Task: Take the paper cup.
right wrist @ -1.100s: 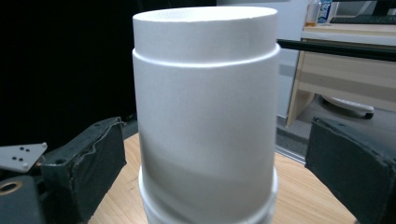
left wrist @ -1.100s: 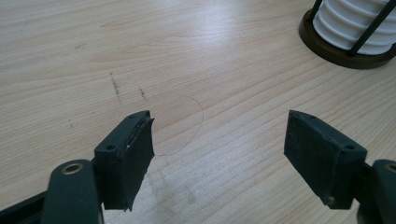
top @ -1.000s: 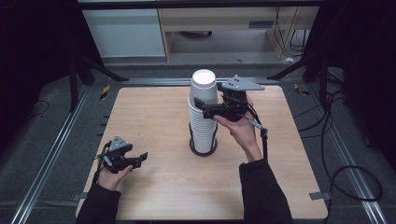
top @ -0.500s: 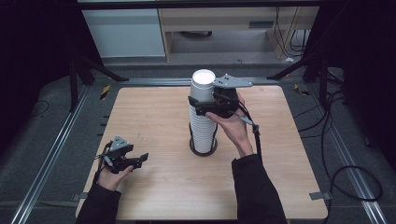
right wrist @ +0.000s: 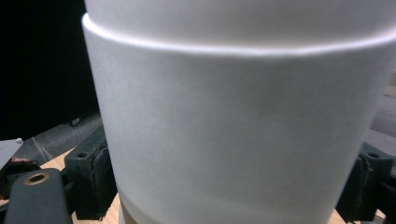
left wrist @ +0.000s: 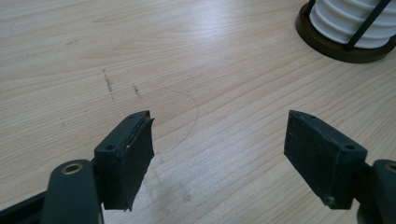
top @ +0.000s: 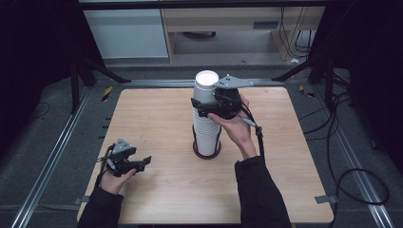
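So far we are only reaching the top of the cup stack (top: 206, 118), which is standing in its dark holder (top: 206, 151) at the middle of the table (top: 157, 114). We are bringing the right gripper (top: 202, 105) around the top cup (right wrist: 238, 121), one jaw on each side; whether the pads are pressing yet we cannot tell. Nothing is lifted off so far. We are resting the left gripper (left wrist: 219, 154) at the near left with its jaws half apart and empty. Counting: one stack, too many cups to number, one holder, two grippers.
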Demonstrator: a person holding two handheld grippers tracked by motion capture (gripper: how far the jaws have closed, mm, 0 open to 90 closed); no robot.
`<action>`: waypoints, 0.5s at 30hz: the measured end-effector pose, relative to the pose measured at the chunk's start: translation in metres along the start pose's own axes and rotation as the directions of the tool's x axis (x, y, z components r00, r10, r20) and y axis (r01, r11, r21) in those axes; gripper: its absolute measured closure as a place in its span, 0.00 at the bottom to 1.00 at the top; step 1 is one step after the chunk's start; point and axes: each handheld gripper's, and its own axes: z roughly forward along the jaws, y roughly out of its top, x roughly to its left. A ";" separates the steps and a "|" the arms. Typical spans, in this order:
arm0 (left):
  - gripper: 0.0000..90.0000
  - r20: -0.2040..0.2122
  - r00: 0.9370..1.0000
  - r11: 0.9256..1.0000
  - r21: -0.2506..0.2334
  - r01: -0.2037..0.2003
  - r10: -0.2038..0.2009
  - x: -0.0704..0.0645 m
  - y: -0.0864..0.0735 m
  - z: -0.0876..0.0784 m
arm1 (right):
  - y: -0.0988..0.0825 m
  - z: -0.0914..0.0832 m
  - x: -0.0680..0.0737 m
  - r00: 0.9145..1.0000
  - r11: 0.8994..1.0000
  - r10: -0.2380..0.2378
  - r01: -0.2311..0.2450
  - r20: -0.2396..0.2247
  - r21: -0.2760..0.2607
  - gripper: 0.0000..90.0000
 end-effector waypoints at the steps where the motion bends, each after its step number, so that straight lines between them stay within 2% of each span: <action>1: 0.26 0.000 1.000 1.000 0.001 0.001 -0.001 0.000 0.000 0.000 | 0.000 0.000 0.000 1.000 1.000 0.000 0.000 0.000 0.001 0.15; 4: 0.26 0.000 1.000 1.000 0.001 0.002 -0.002 0.001 0.000 -0.001 | 0.001 -0.002 0.000 1.000 1.000 -0.005 0.005 0.002 -0.012 0.15; 5: 0.26 0.000 1.000 1.000 0.001 0.001 -0.001 0.001 0.000 -0.001 | 0.003 -0.005 0.002 1.000 0.999 -0.008 0.008 0.007 -0.044 0.15; 15: 0.26 0.000 1.000 1.000 -0.002 0.003 -0.003 0.000 0.000 -0.001 | 0.026 -0.018 0.005 0.999 0.997 -0.030 0.031 0.015 -0.075 0.16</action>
